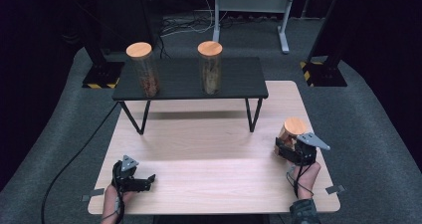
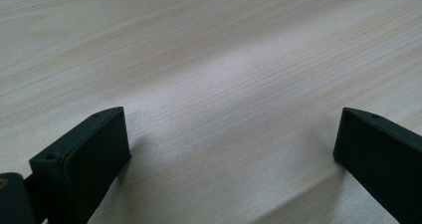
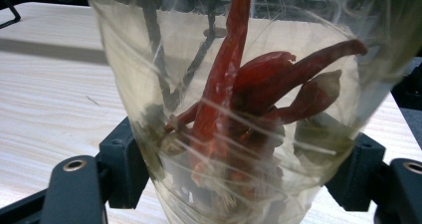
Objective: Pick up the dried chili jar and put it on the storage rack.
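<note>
My right gripper (image 1: pixel 291 149) is shut on a clear glass jar (image 1: pixel 288 137) with a round wooden lid, near the right edge of the light wooden table (image 1: pixel 214 154). In the right gripper view the jar (image 3: pixel 239 109) sits between both jaws and holds dried red chillies (image 3: pixel 249 94). My left gripper (image 1: pixel 149 180) rests low at the table's front left, open, with nothing between its fingers (image 2: pixel 89 154); bare wood lies between them.
A low black shelf (image 1: pixel 189 79) on thin legs stands at the back of the table. Two tall lidded jars stand on it, one at the left (image 1: pixel 142 69) and one near the middle (image 1: pixel 210 67). Dark floor surrounds the table.
</note>
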Tool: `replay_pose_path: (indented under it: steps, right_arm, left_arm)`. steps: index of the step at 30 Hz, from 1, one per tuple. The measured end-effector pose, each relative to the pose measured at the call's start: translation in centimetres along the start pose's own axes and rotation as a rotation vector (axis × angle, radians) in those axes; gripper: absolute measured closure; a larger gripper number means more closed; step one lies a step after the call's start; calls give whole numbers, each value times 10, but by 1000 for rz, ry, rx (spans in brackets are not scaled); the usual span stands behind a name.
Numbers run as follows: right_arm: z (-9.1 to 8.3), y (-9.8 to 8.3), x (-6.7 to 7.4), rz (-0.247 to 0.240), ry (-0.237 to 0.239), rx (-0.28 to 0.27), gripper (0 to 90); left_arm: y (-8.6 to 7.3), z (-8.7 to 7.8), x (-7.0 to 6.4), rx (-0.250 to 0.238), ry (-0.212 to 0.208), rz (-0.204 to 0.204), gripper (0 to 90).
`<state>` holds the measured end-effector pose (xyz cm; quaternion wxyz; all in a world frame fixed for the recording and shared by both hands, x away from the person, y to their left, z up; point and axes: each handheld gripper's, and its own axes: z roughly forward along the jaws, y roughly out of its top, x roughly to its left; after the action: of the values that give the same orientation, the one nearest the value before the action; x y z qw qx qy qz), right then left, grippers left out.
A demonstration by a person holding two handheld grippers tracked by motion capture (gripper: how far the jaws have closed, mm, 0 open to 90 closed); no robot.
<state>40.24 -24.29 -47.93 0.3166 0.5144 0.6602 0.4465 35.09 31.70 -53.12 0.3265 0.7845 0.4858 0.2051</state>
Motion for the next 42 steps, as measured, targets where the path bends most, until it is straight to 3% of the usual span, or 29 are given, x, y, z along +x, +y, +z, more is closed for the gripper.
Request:
replay_pose_path:
  steps: [8, 27, 42]
  right_arm:
    - [-3, 7, 1, 0, 16, -16, 242]
    - [-10, 28, 16, -55, 28, -28, 242]
    - [-14, 36, 18, -56, 48, -25, 242]
  left_arm:
    - [0, 0, 0, 0, 1, -1, 2]
    - [0, 0, 0, 0, 0, 1, 3]
    - [0, 0, 0, 1, 0, 1, 2]
